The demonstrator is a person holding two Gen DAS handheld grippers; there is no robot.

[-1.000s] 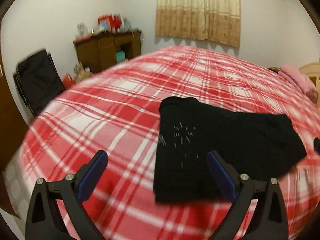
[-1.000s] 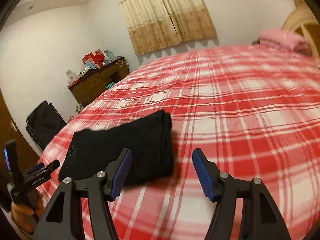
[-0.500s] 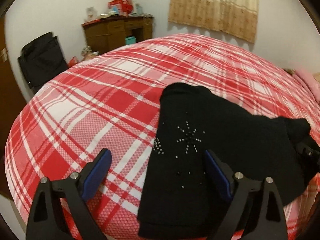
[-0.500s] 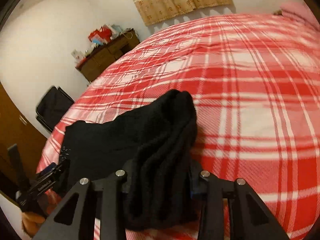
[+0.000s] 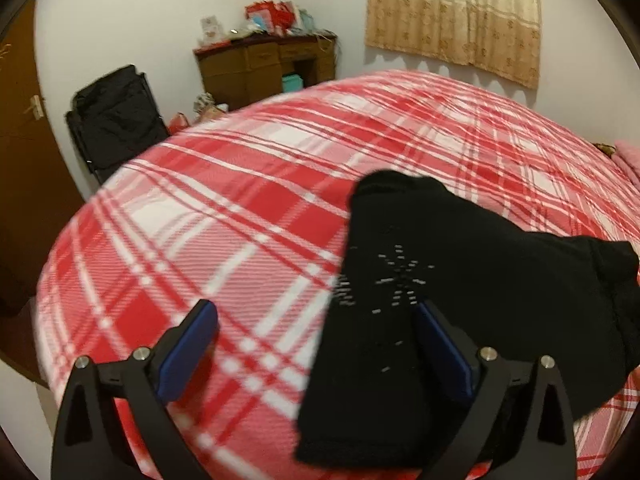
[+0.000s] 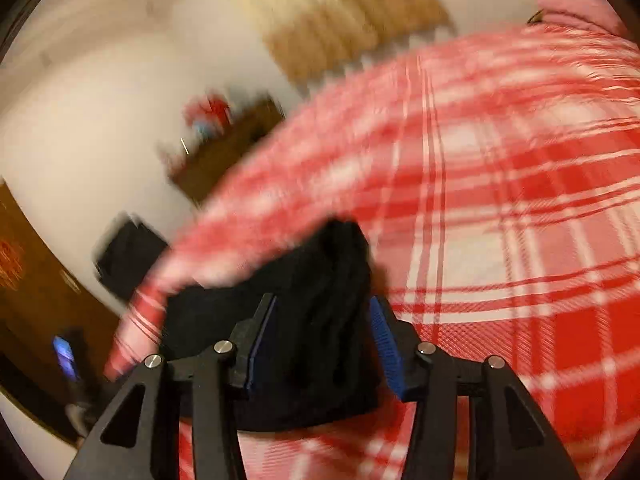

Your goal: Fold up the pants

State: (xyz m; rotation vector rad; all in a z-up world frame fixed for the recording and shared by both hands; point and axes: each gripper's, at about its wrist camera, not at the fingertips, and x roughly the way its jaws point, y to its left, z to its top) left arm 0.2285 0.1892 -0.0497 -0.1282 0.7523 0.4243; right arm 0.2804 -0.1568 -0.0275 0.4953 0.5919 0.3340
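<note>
While the black pants [image 5: 460, 280] lie folded on the red plaid bed [image 5: 224, 216], your right claw [image 6: 320, 332] pinches their thick end, probably to carry it over for another fold. Your left claw [image 5: 316, 344] stands wide, one finger at the cloth, not gripping, likely ready to steady it.

Bedspread [image 5: 240, 216] bare left of pants [image 5: 460, 280]; desk [image 5: 264, 64] well apart.

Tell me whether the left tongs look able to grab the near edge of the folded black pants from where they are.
Probably yes: the left tongs stand open with the folded black pants partly between the pads, nothing blocking.
</note>
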